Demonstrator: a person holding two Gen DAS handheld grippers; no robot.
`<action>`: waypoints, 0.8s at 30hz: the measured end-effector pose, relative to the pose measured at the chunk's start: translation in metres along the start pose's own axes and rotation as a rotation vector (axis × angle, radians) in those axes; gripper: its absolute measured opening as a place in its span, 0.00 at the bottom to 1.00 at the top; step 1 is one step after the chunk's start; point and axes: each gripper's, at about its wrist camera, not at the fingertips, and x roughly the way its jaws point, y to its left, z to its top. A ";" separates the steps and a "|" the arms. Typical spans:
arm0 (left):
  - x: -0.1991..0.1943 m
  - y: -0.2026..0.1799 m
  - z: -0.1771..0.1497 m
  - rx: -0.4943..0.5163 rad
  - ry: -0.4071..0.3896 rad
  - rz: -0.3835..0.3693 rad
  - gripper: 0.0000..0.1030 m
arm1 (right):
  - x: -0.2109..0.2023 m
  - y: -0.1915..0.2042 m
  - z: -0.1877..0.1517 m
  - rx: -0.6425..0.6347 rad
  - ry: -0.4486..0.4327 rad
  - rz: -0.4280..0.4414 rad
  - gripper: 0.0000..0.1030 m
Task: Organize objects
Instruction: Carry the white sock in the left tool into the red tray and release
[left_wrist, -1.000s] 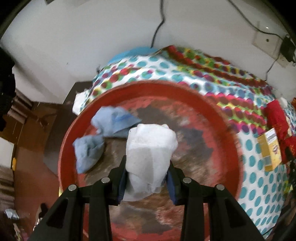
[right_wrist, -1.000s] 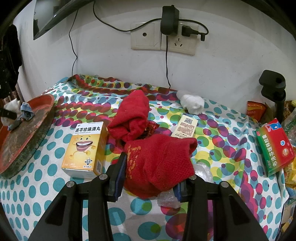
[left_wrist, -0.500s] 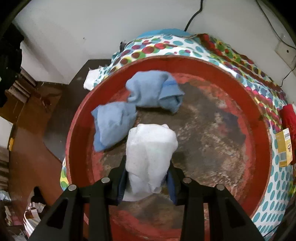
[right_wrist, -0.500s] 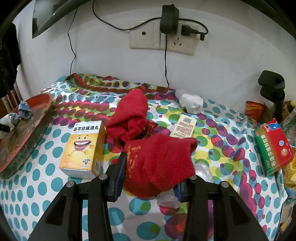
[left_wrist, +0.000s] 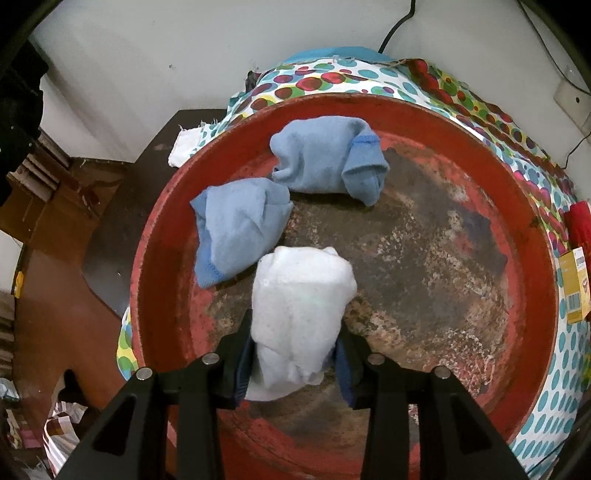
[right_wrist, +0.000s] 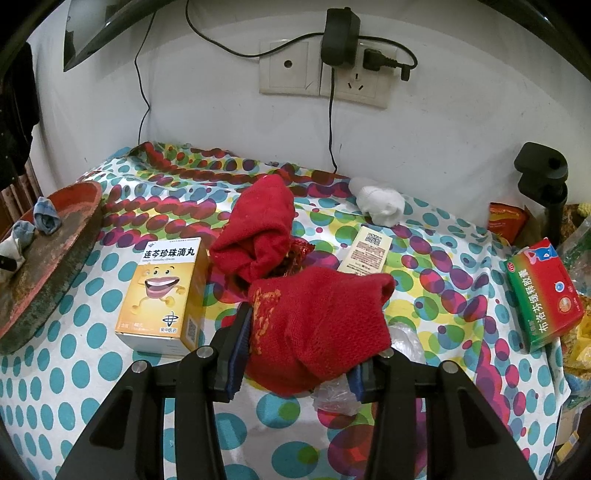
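The left gripper (left_wrist: 293, 360) has a rolled white cotton sock (left_wrist: 299, 314) between its fingers, low in the round red metal tray (left_wrist: 532, 206). The fingers have just been opening, yet both pads appear to remain against the sock. It is judged light, soft and compressible; grip it across the thick middle of the roll.

The right gripper (right_wrist: 295, 354) is closed on a red knitted sock (right_wrist: 317, 325), bottom centre of frame; it is limp, so gather the bulk.

2 blue socks (left_wrist: 243, 225) lie beside the white one, toward the frame's upper left. The tray floor is worn and rough.

The table carries a slick spotted cloth (right_wrist: 92, 369), an orange medicine box (right_wrist: 162, 291) and a green-red box (right_wrist: 543, 295). A white wall with sockets (right_wrist: 325, 74) lies beyond.
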 end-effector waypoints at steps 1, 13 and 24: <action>0.000 -0.001 0.000 0.004 0.000 -0.001 0.39 | 0.000 0.000 0.000 -0.001 0.002 -0.001 0.40; -0.011 0.003 -0.004 0.015 0.003 -0.063 0.47 | 0.002 0.002 0.001 -0.012 0.010 -0.014 0.42; -0.049 -0.004 -0.013 0.039 -0.080 -0.027 0.47 | 0.002 0.003 0.001 -0.010 0.010 -0.013 0.42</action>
